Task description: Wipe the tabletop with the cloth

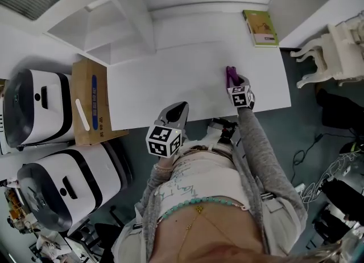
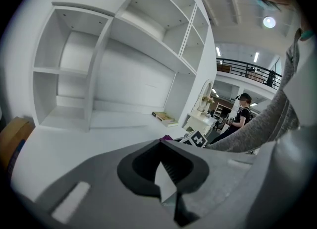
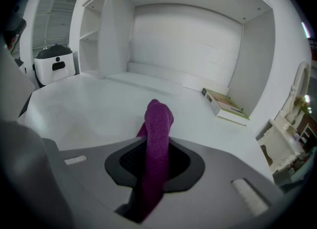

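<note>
A purple cloth (image 1: 230, 75) hangs pinched in my right gripper (image 1: 234, 83), which is shut on it over the right part of the white tabletop (image 1: 165, 79). In the right gripper view the cloth (image 3: 158, 124) stands up between the jaws of that gripper (image 3: 157, 146) and its tip reaches the table. My left gripper (image 1: 176, 114) hovers at the table's front edge, jaws together and holding nothing. In the left gripper view its tips (image 2: 161, 146) meet, and a bit of the purple cloth (image 2: 166, 137) shows just beyond them.
A green-covered book (image 1: 260, 27) lies at the table's back right corner. White shelving (image 1: 128, 20) rises behind the table. A cardboard box (image 1: 91, 99) and two white machines (image 1: 34, 105) stand at the left. An ornate white chair (image 1: 333, 51) is at the right.
</note>
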`<state>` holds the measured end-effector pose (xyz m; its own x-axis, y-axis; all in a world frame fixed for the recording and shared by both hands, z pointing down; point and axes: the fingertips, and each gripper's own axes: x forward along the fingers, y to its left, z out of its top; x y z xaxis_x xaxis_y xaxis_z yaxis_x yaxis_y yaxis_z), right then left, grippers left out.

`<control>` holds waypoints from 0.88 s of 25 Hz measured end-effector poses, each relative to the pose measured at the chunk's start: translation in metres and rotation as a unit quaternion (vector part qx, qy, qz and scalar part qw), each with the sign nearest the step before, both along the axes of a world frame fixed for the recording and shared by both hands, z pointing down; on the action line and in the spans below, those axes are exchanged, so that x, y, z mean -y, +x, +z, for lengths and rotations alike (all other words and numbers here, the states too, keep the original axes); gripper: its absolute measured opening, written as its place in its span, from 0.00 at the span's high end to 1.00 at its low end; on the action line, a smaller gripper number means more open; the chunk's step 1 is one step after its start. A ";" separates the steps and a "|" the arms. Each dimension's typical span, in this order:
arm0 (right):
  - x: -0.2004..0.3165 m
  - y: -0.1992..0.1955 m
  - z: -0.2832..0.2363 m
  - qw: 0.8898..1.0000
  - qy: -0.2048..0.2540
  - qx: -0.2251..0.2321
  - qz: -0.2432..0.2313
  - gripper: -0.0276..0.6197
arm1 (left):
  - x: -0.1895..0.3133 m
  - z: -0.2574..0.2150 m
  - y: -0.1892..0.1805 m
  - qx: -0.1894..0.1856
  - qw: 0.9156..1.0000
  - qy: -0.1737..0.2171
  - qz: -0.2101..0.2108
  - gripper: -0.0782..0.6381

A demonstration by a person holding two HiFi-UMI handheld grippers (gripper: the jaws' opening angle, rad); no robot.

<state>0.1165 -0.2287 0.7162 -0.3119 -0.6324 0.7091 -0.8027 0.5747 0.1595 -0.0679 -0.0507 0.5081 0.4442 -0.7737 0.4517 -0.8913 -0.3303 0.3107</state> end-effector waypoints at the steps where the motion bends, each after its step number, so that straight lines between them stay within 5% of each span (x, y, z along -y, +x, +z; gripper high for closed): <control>1: -0.001 -0.002 0.000 1.000 -0.001 0.000 -0.001 0.84 | -0.001 0.000 -0.003 -0.002 1.000 0.000 0.000 0.89; 22: -0.021 -0.058 -0.001 1.000 -0.004 -0.005 -0.002 0.84 | -0.020 0.007 -0.059 -0.043 0.999 -0.004 -0.014 0.89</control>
<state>0.0587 -0.2075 0.7150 -0.3066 -0.6251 0.7178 -0.7986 0.5792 0.1633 -0.1265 -0.0305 0.5156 0.4597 -0.7835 0.4182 -0.8700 -0.3027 0.3892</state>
